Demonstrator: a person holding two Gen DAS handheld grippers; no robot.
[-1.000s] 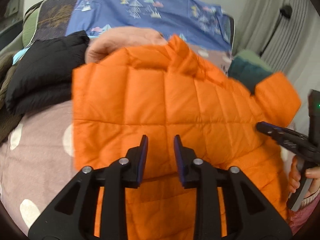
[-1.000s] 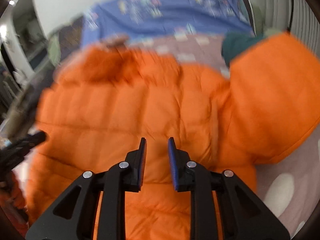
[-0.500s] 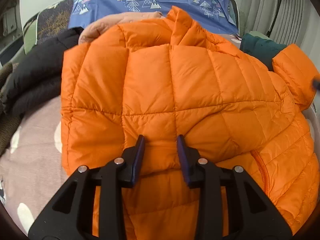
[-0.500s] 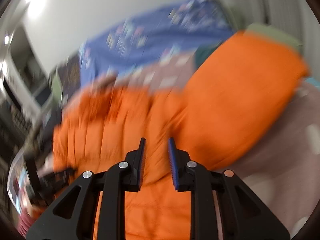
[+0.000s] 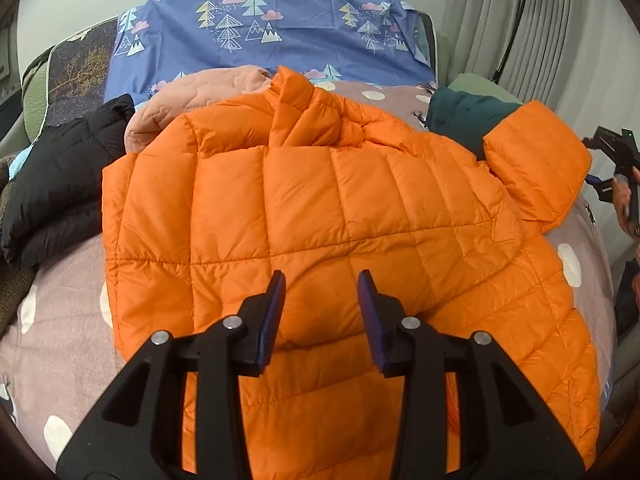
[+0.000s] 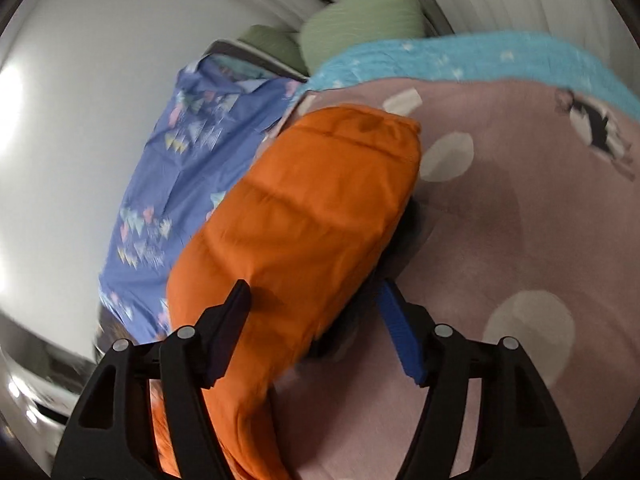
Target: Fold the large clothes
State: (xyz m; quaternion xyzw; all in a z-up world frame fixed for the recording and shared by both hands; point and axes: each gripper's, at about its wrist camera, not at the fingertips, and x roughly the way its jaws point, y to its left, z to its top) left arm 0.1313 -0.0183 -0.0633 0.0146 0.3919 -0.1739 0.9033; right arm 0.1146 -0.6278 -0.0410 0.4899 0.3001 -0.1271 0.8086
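Note:
An orange puffer jacket [image 5: 320, 200] lies spread on the bed, collar at the far end, its lower part folded up. My left gripper [image 5: 321, 284] hovers over the folded edge near me. Its jaws are opening and the pads press on nothing. The jacket's right sleeve [image 5: 536, 168] sticks out to the right. My right gripper [image 5: 612, 168] shows at the right edge of the left wrist view, held in a hand. In the right wrist view that gripper [image 6: 314, 286] is rolled over, its jaws opening wide with the sleeve [image 6: 304, 220] lying between them, unpinched.
A black jacket [image 5: 60, 184] lies left of the orange one, a pink garment [image 5: 192, 96] behind it, a teal one [image 5: 460, 120] at back right. A blue tree-print sheet [image 5: 280, 40] covers the headboard. The spotted mauve bedcover [image 5: 60, 320] lies underneath. A turquoise blanket [image 6: 460, 60] edges the bed.
The jacket has settled flat on the bed. My right gripper swung out to the right sleeve, rolled over and spread its jaws wide. My left gripper's jaws widened a little.

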